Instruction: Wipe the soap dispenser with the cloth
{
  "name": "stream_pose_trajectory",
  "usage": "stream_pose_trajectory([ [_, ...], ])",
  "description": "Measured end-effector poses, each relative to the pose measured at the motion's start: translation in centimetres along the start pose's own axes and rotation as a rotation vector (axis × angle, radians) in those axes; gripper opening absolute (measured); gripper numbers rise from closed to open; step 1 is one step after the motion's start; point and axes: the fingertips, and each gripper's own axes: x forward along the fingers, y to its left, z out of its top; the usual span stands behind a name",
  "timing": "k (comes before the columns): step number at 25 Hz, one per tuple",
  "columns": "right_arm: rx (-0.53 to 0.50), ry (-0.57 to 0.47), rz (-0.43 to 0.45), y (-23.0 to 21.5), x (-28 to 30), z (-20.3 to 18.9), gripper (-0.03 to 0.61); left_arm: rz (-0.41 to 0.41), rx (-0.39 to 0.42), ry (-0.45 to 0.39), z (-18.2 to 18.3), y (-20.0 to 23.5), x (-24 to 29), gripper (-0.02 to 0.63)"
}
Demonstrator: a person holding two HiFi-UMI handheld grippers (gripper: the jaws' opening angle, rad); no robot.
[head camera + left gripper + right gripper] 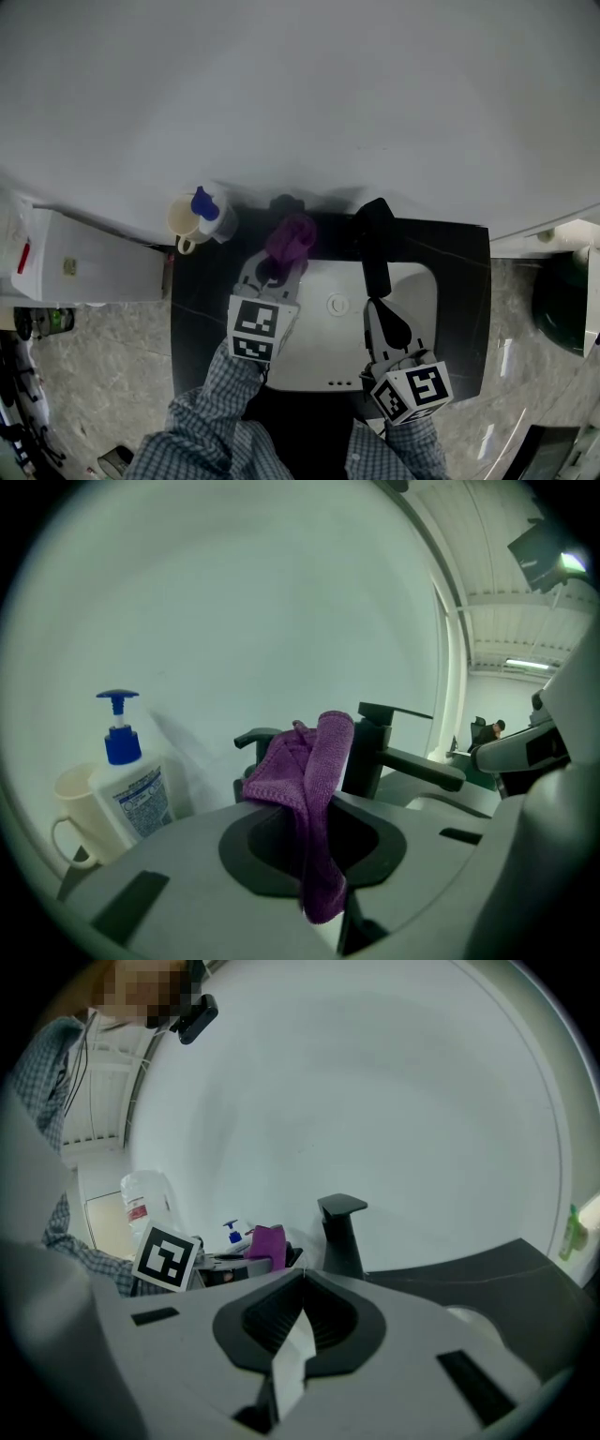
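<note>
Soft, even indoor light, faint shadows on the wall; gripper views bulge fisheye, with dark vignetted corners.

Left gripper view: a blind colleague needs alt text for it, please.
The left gripper is shut on a purple microfibre cloth. At left stands a white soap dispenser with a blue pump, beside a cream mug; a black faucet rises behind the cloth.

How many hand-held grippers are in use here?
2. The left hand-held gripper, left of the tap, clamps the purple cloth; the right hand-held gripper, shut, is over the sink.
</note>
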Motion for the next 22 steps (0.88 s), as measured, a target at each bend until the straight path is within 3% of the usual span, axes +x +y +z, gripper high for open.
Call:
stream_pose_trajectory([
  [12, 0.024, -0.003, 0.024, 0.4, 0.2, -0.3, 0.018, 0.066, 0.029, -0.162, 7.3, 2.3, -2.3, 0.057],
  [22, 0.022, 0.013, 0.023, 0.3, -0.3, -0.8, 0.018, 0.078, 0.008, -0.168, 7.2, 3.1, -0.5, 0.057],
])
